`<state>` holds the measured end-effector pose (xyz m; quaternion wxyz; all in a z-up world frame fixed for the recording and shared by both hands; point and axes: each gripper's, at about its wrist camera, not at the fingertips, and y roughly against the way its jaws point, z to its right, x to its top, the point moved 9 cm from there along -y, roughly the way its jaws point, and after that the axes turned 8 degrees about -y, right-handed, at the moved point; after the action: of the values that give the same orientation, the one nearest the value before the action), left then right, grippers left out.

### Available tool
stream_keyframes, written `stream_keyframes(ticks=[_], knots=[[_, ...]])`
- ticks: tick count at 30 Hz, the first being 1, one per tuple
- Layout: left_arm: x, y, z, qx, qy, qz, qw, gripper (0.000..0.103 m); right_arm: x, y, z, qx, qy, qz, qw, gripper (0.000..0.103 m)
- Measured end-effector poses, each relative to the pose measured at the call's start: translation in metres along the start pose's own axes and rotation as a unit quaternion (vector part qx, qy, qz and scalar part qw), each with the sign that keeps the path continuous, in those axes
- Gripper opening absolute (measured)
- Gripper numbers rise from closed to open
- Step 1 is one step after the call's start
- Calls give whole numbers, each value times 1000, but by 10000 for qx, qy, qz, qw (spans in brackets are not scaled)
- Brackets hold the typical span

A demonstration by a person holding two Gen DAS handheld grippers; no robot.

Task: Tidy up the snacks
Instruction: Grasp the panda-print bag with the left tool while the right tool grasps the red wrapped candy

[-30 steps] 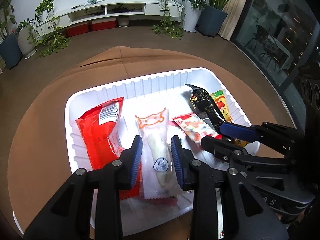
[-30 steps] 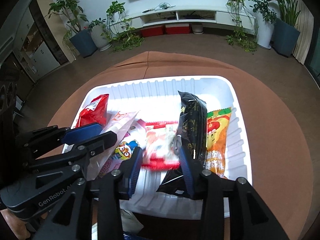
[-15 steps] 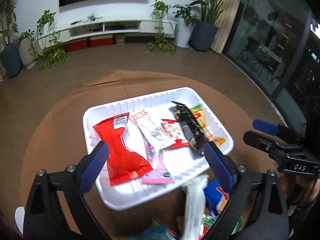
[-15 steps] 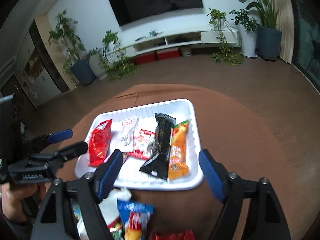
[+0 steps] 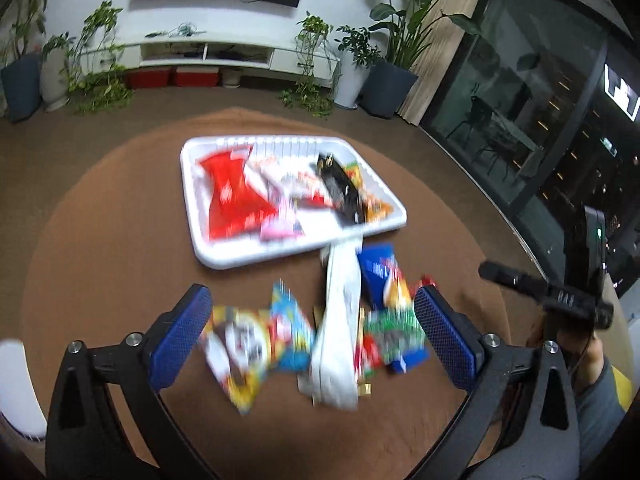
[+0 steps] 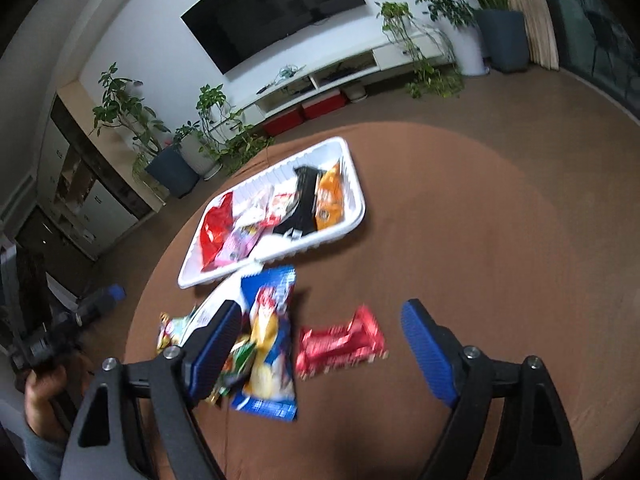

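Plenty of bare brown surface to the right of the tray and toward the near edge; round rim curving away on every side, floor beyond. Less room on the left, where loose snacks crowd close under the tray's near rim.

Both tongs spread wide, jaws just opened, nothing between the pads. Left tongs hanging over the loose heap; right tongs framing a red wrapper lying flat, alone, just right of the heap.

Tray white, ribbed, set toward the far side of the surface. Inside, laid side by side: red bag, pale packets, black packet, orange packet nearest the right wall.

Heap in front of the tray: long white packet touching the tray's near rim, blue bag, yellow and green wrappers overlapping, blurred.
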<state>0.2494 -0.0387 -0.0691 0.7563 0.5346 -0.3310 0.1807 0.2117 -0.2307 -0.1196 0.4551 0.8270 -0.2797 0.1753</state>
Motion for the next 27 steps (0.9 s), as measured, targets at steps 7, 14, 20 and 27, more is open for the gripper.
stream_keyframes(ticks=[7,14,20,27], knots=[[-80,15,-6,-29,684,-58,9976,103,-44,-10,3,42,-258,-358,9990,84],[-78,11,-12,142,-122,-395,9990,103,-54,-17,10,-69,-320,-523,9981,84],[-42,-3,0,371,-2592,-1039,9595,103,-61,-24,2,-17,-66,-841,9964,84],[-41,-38,-4,79,-3819,-1844,9056,102,-54,-24,-6,8,387,-1061,9936,84]])
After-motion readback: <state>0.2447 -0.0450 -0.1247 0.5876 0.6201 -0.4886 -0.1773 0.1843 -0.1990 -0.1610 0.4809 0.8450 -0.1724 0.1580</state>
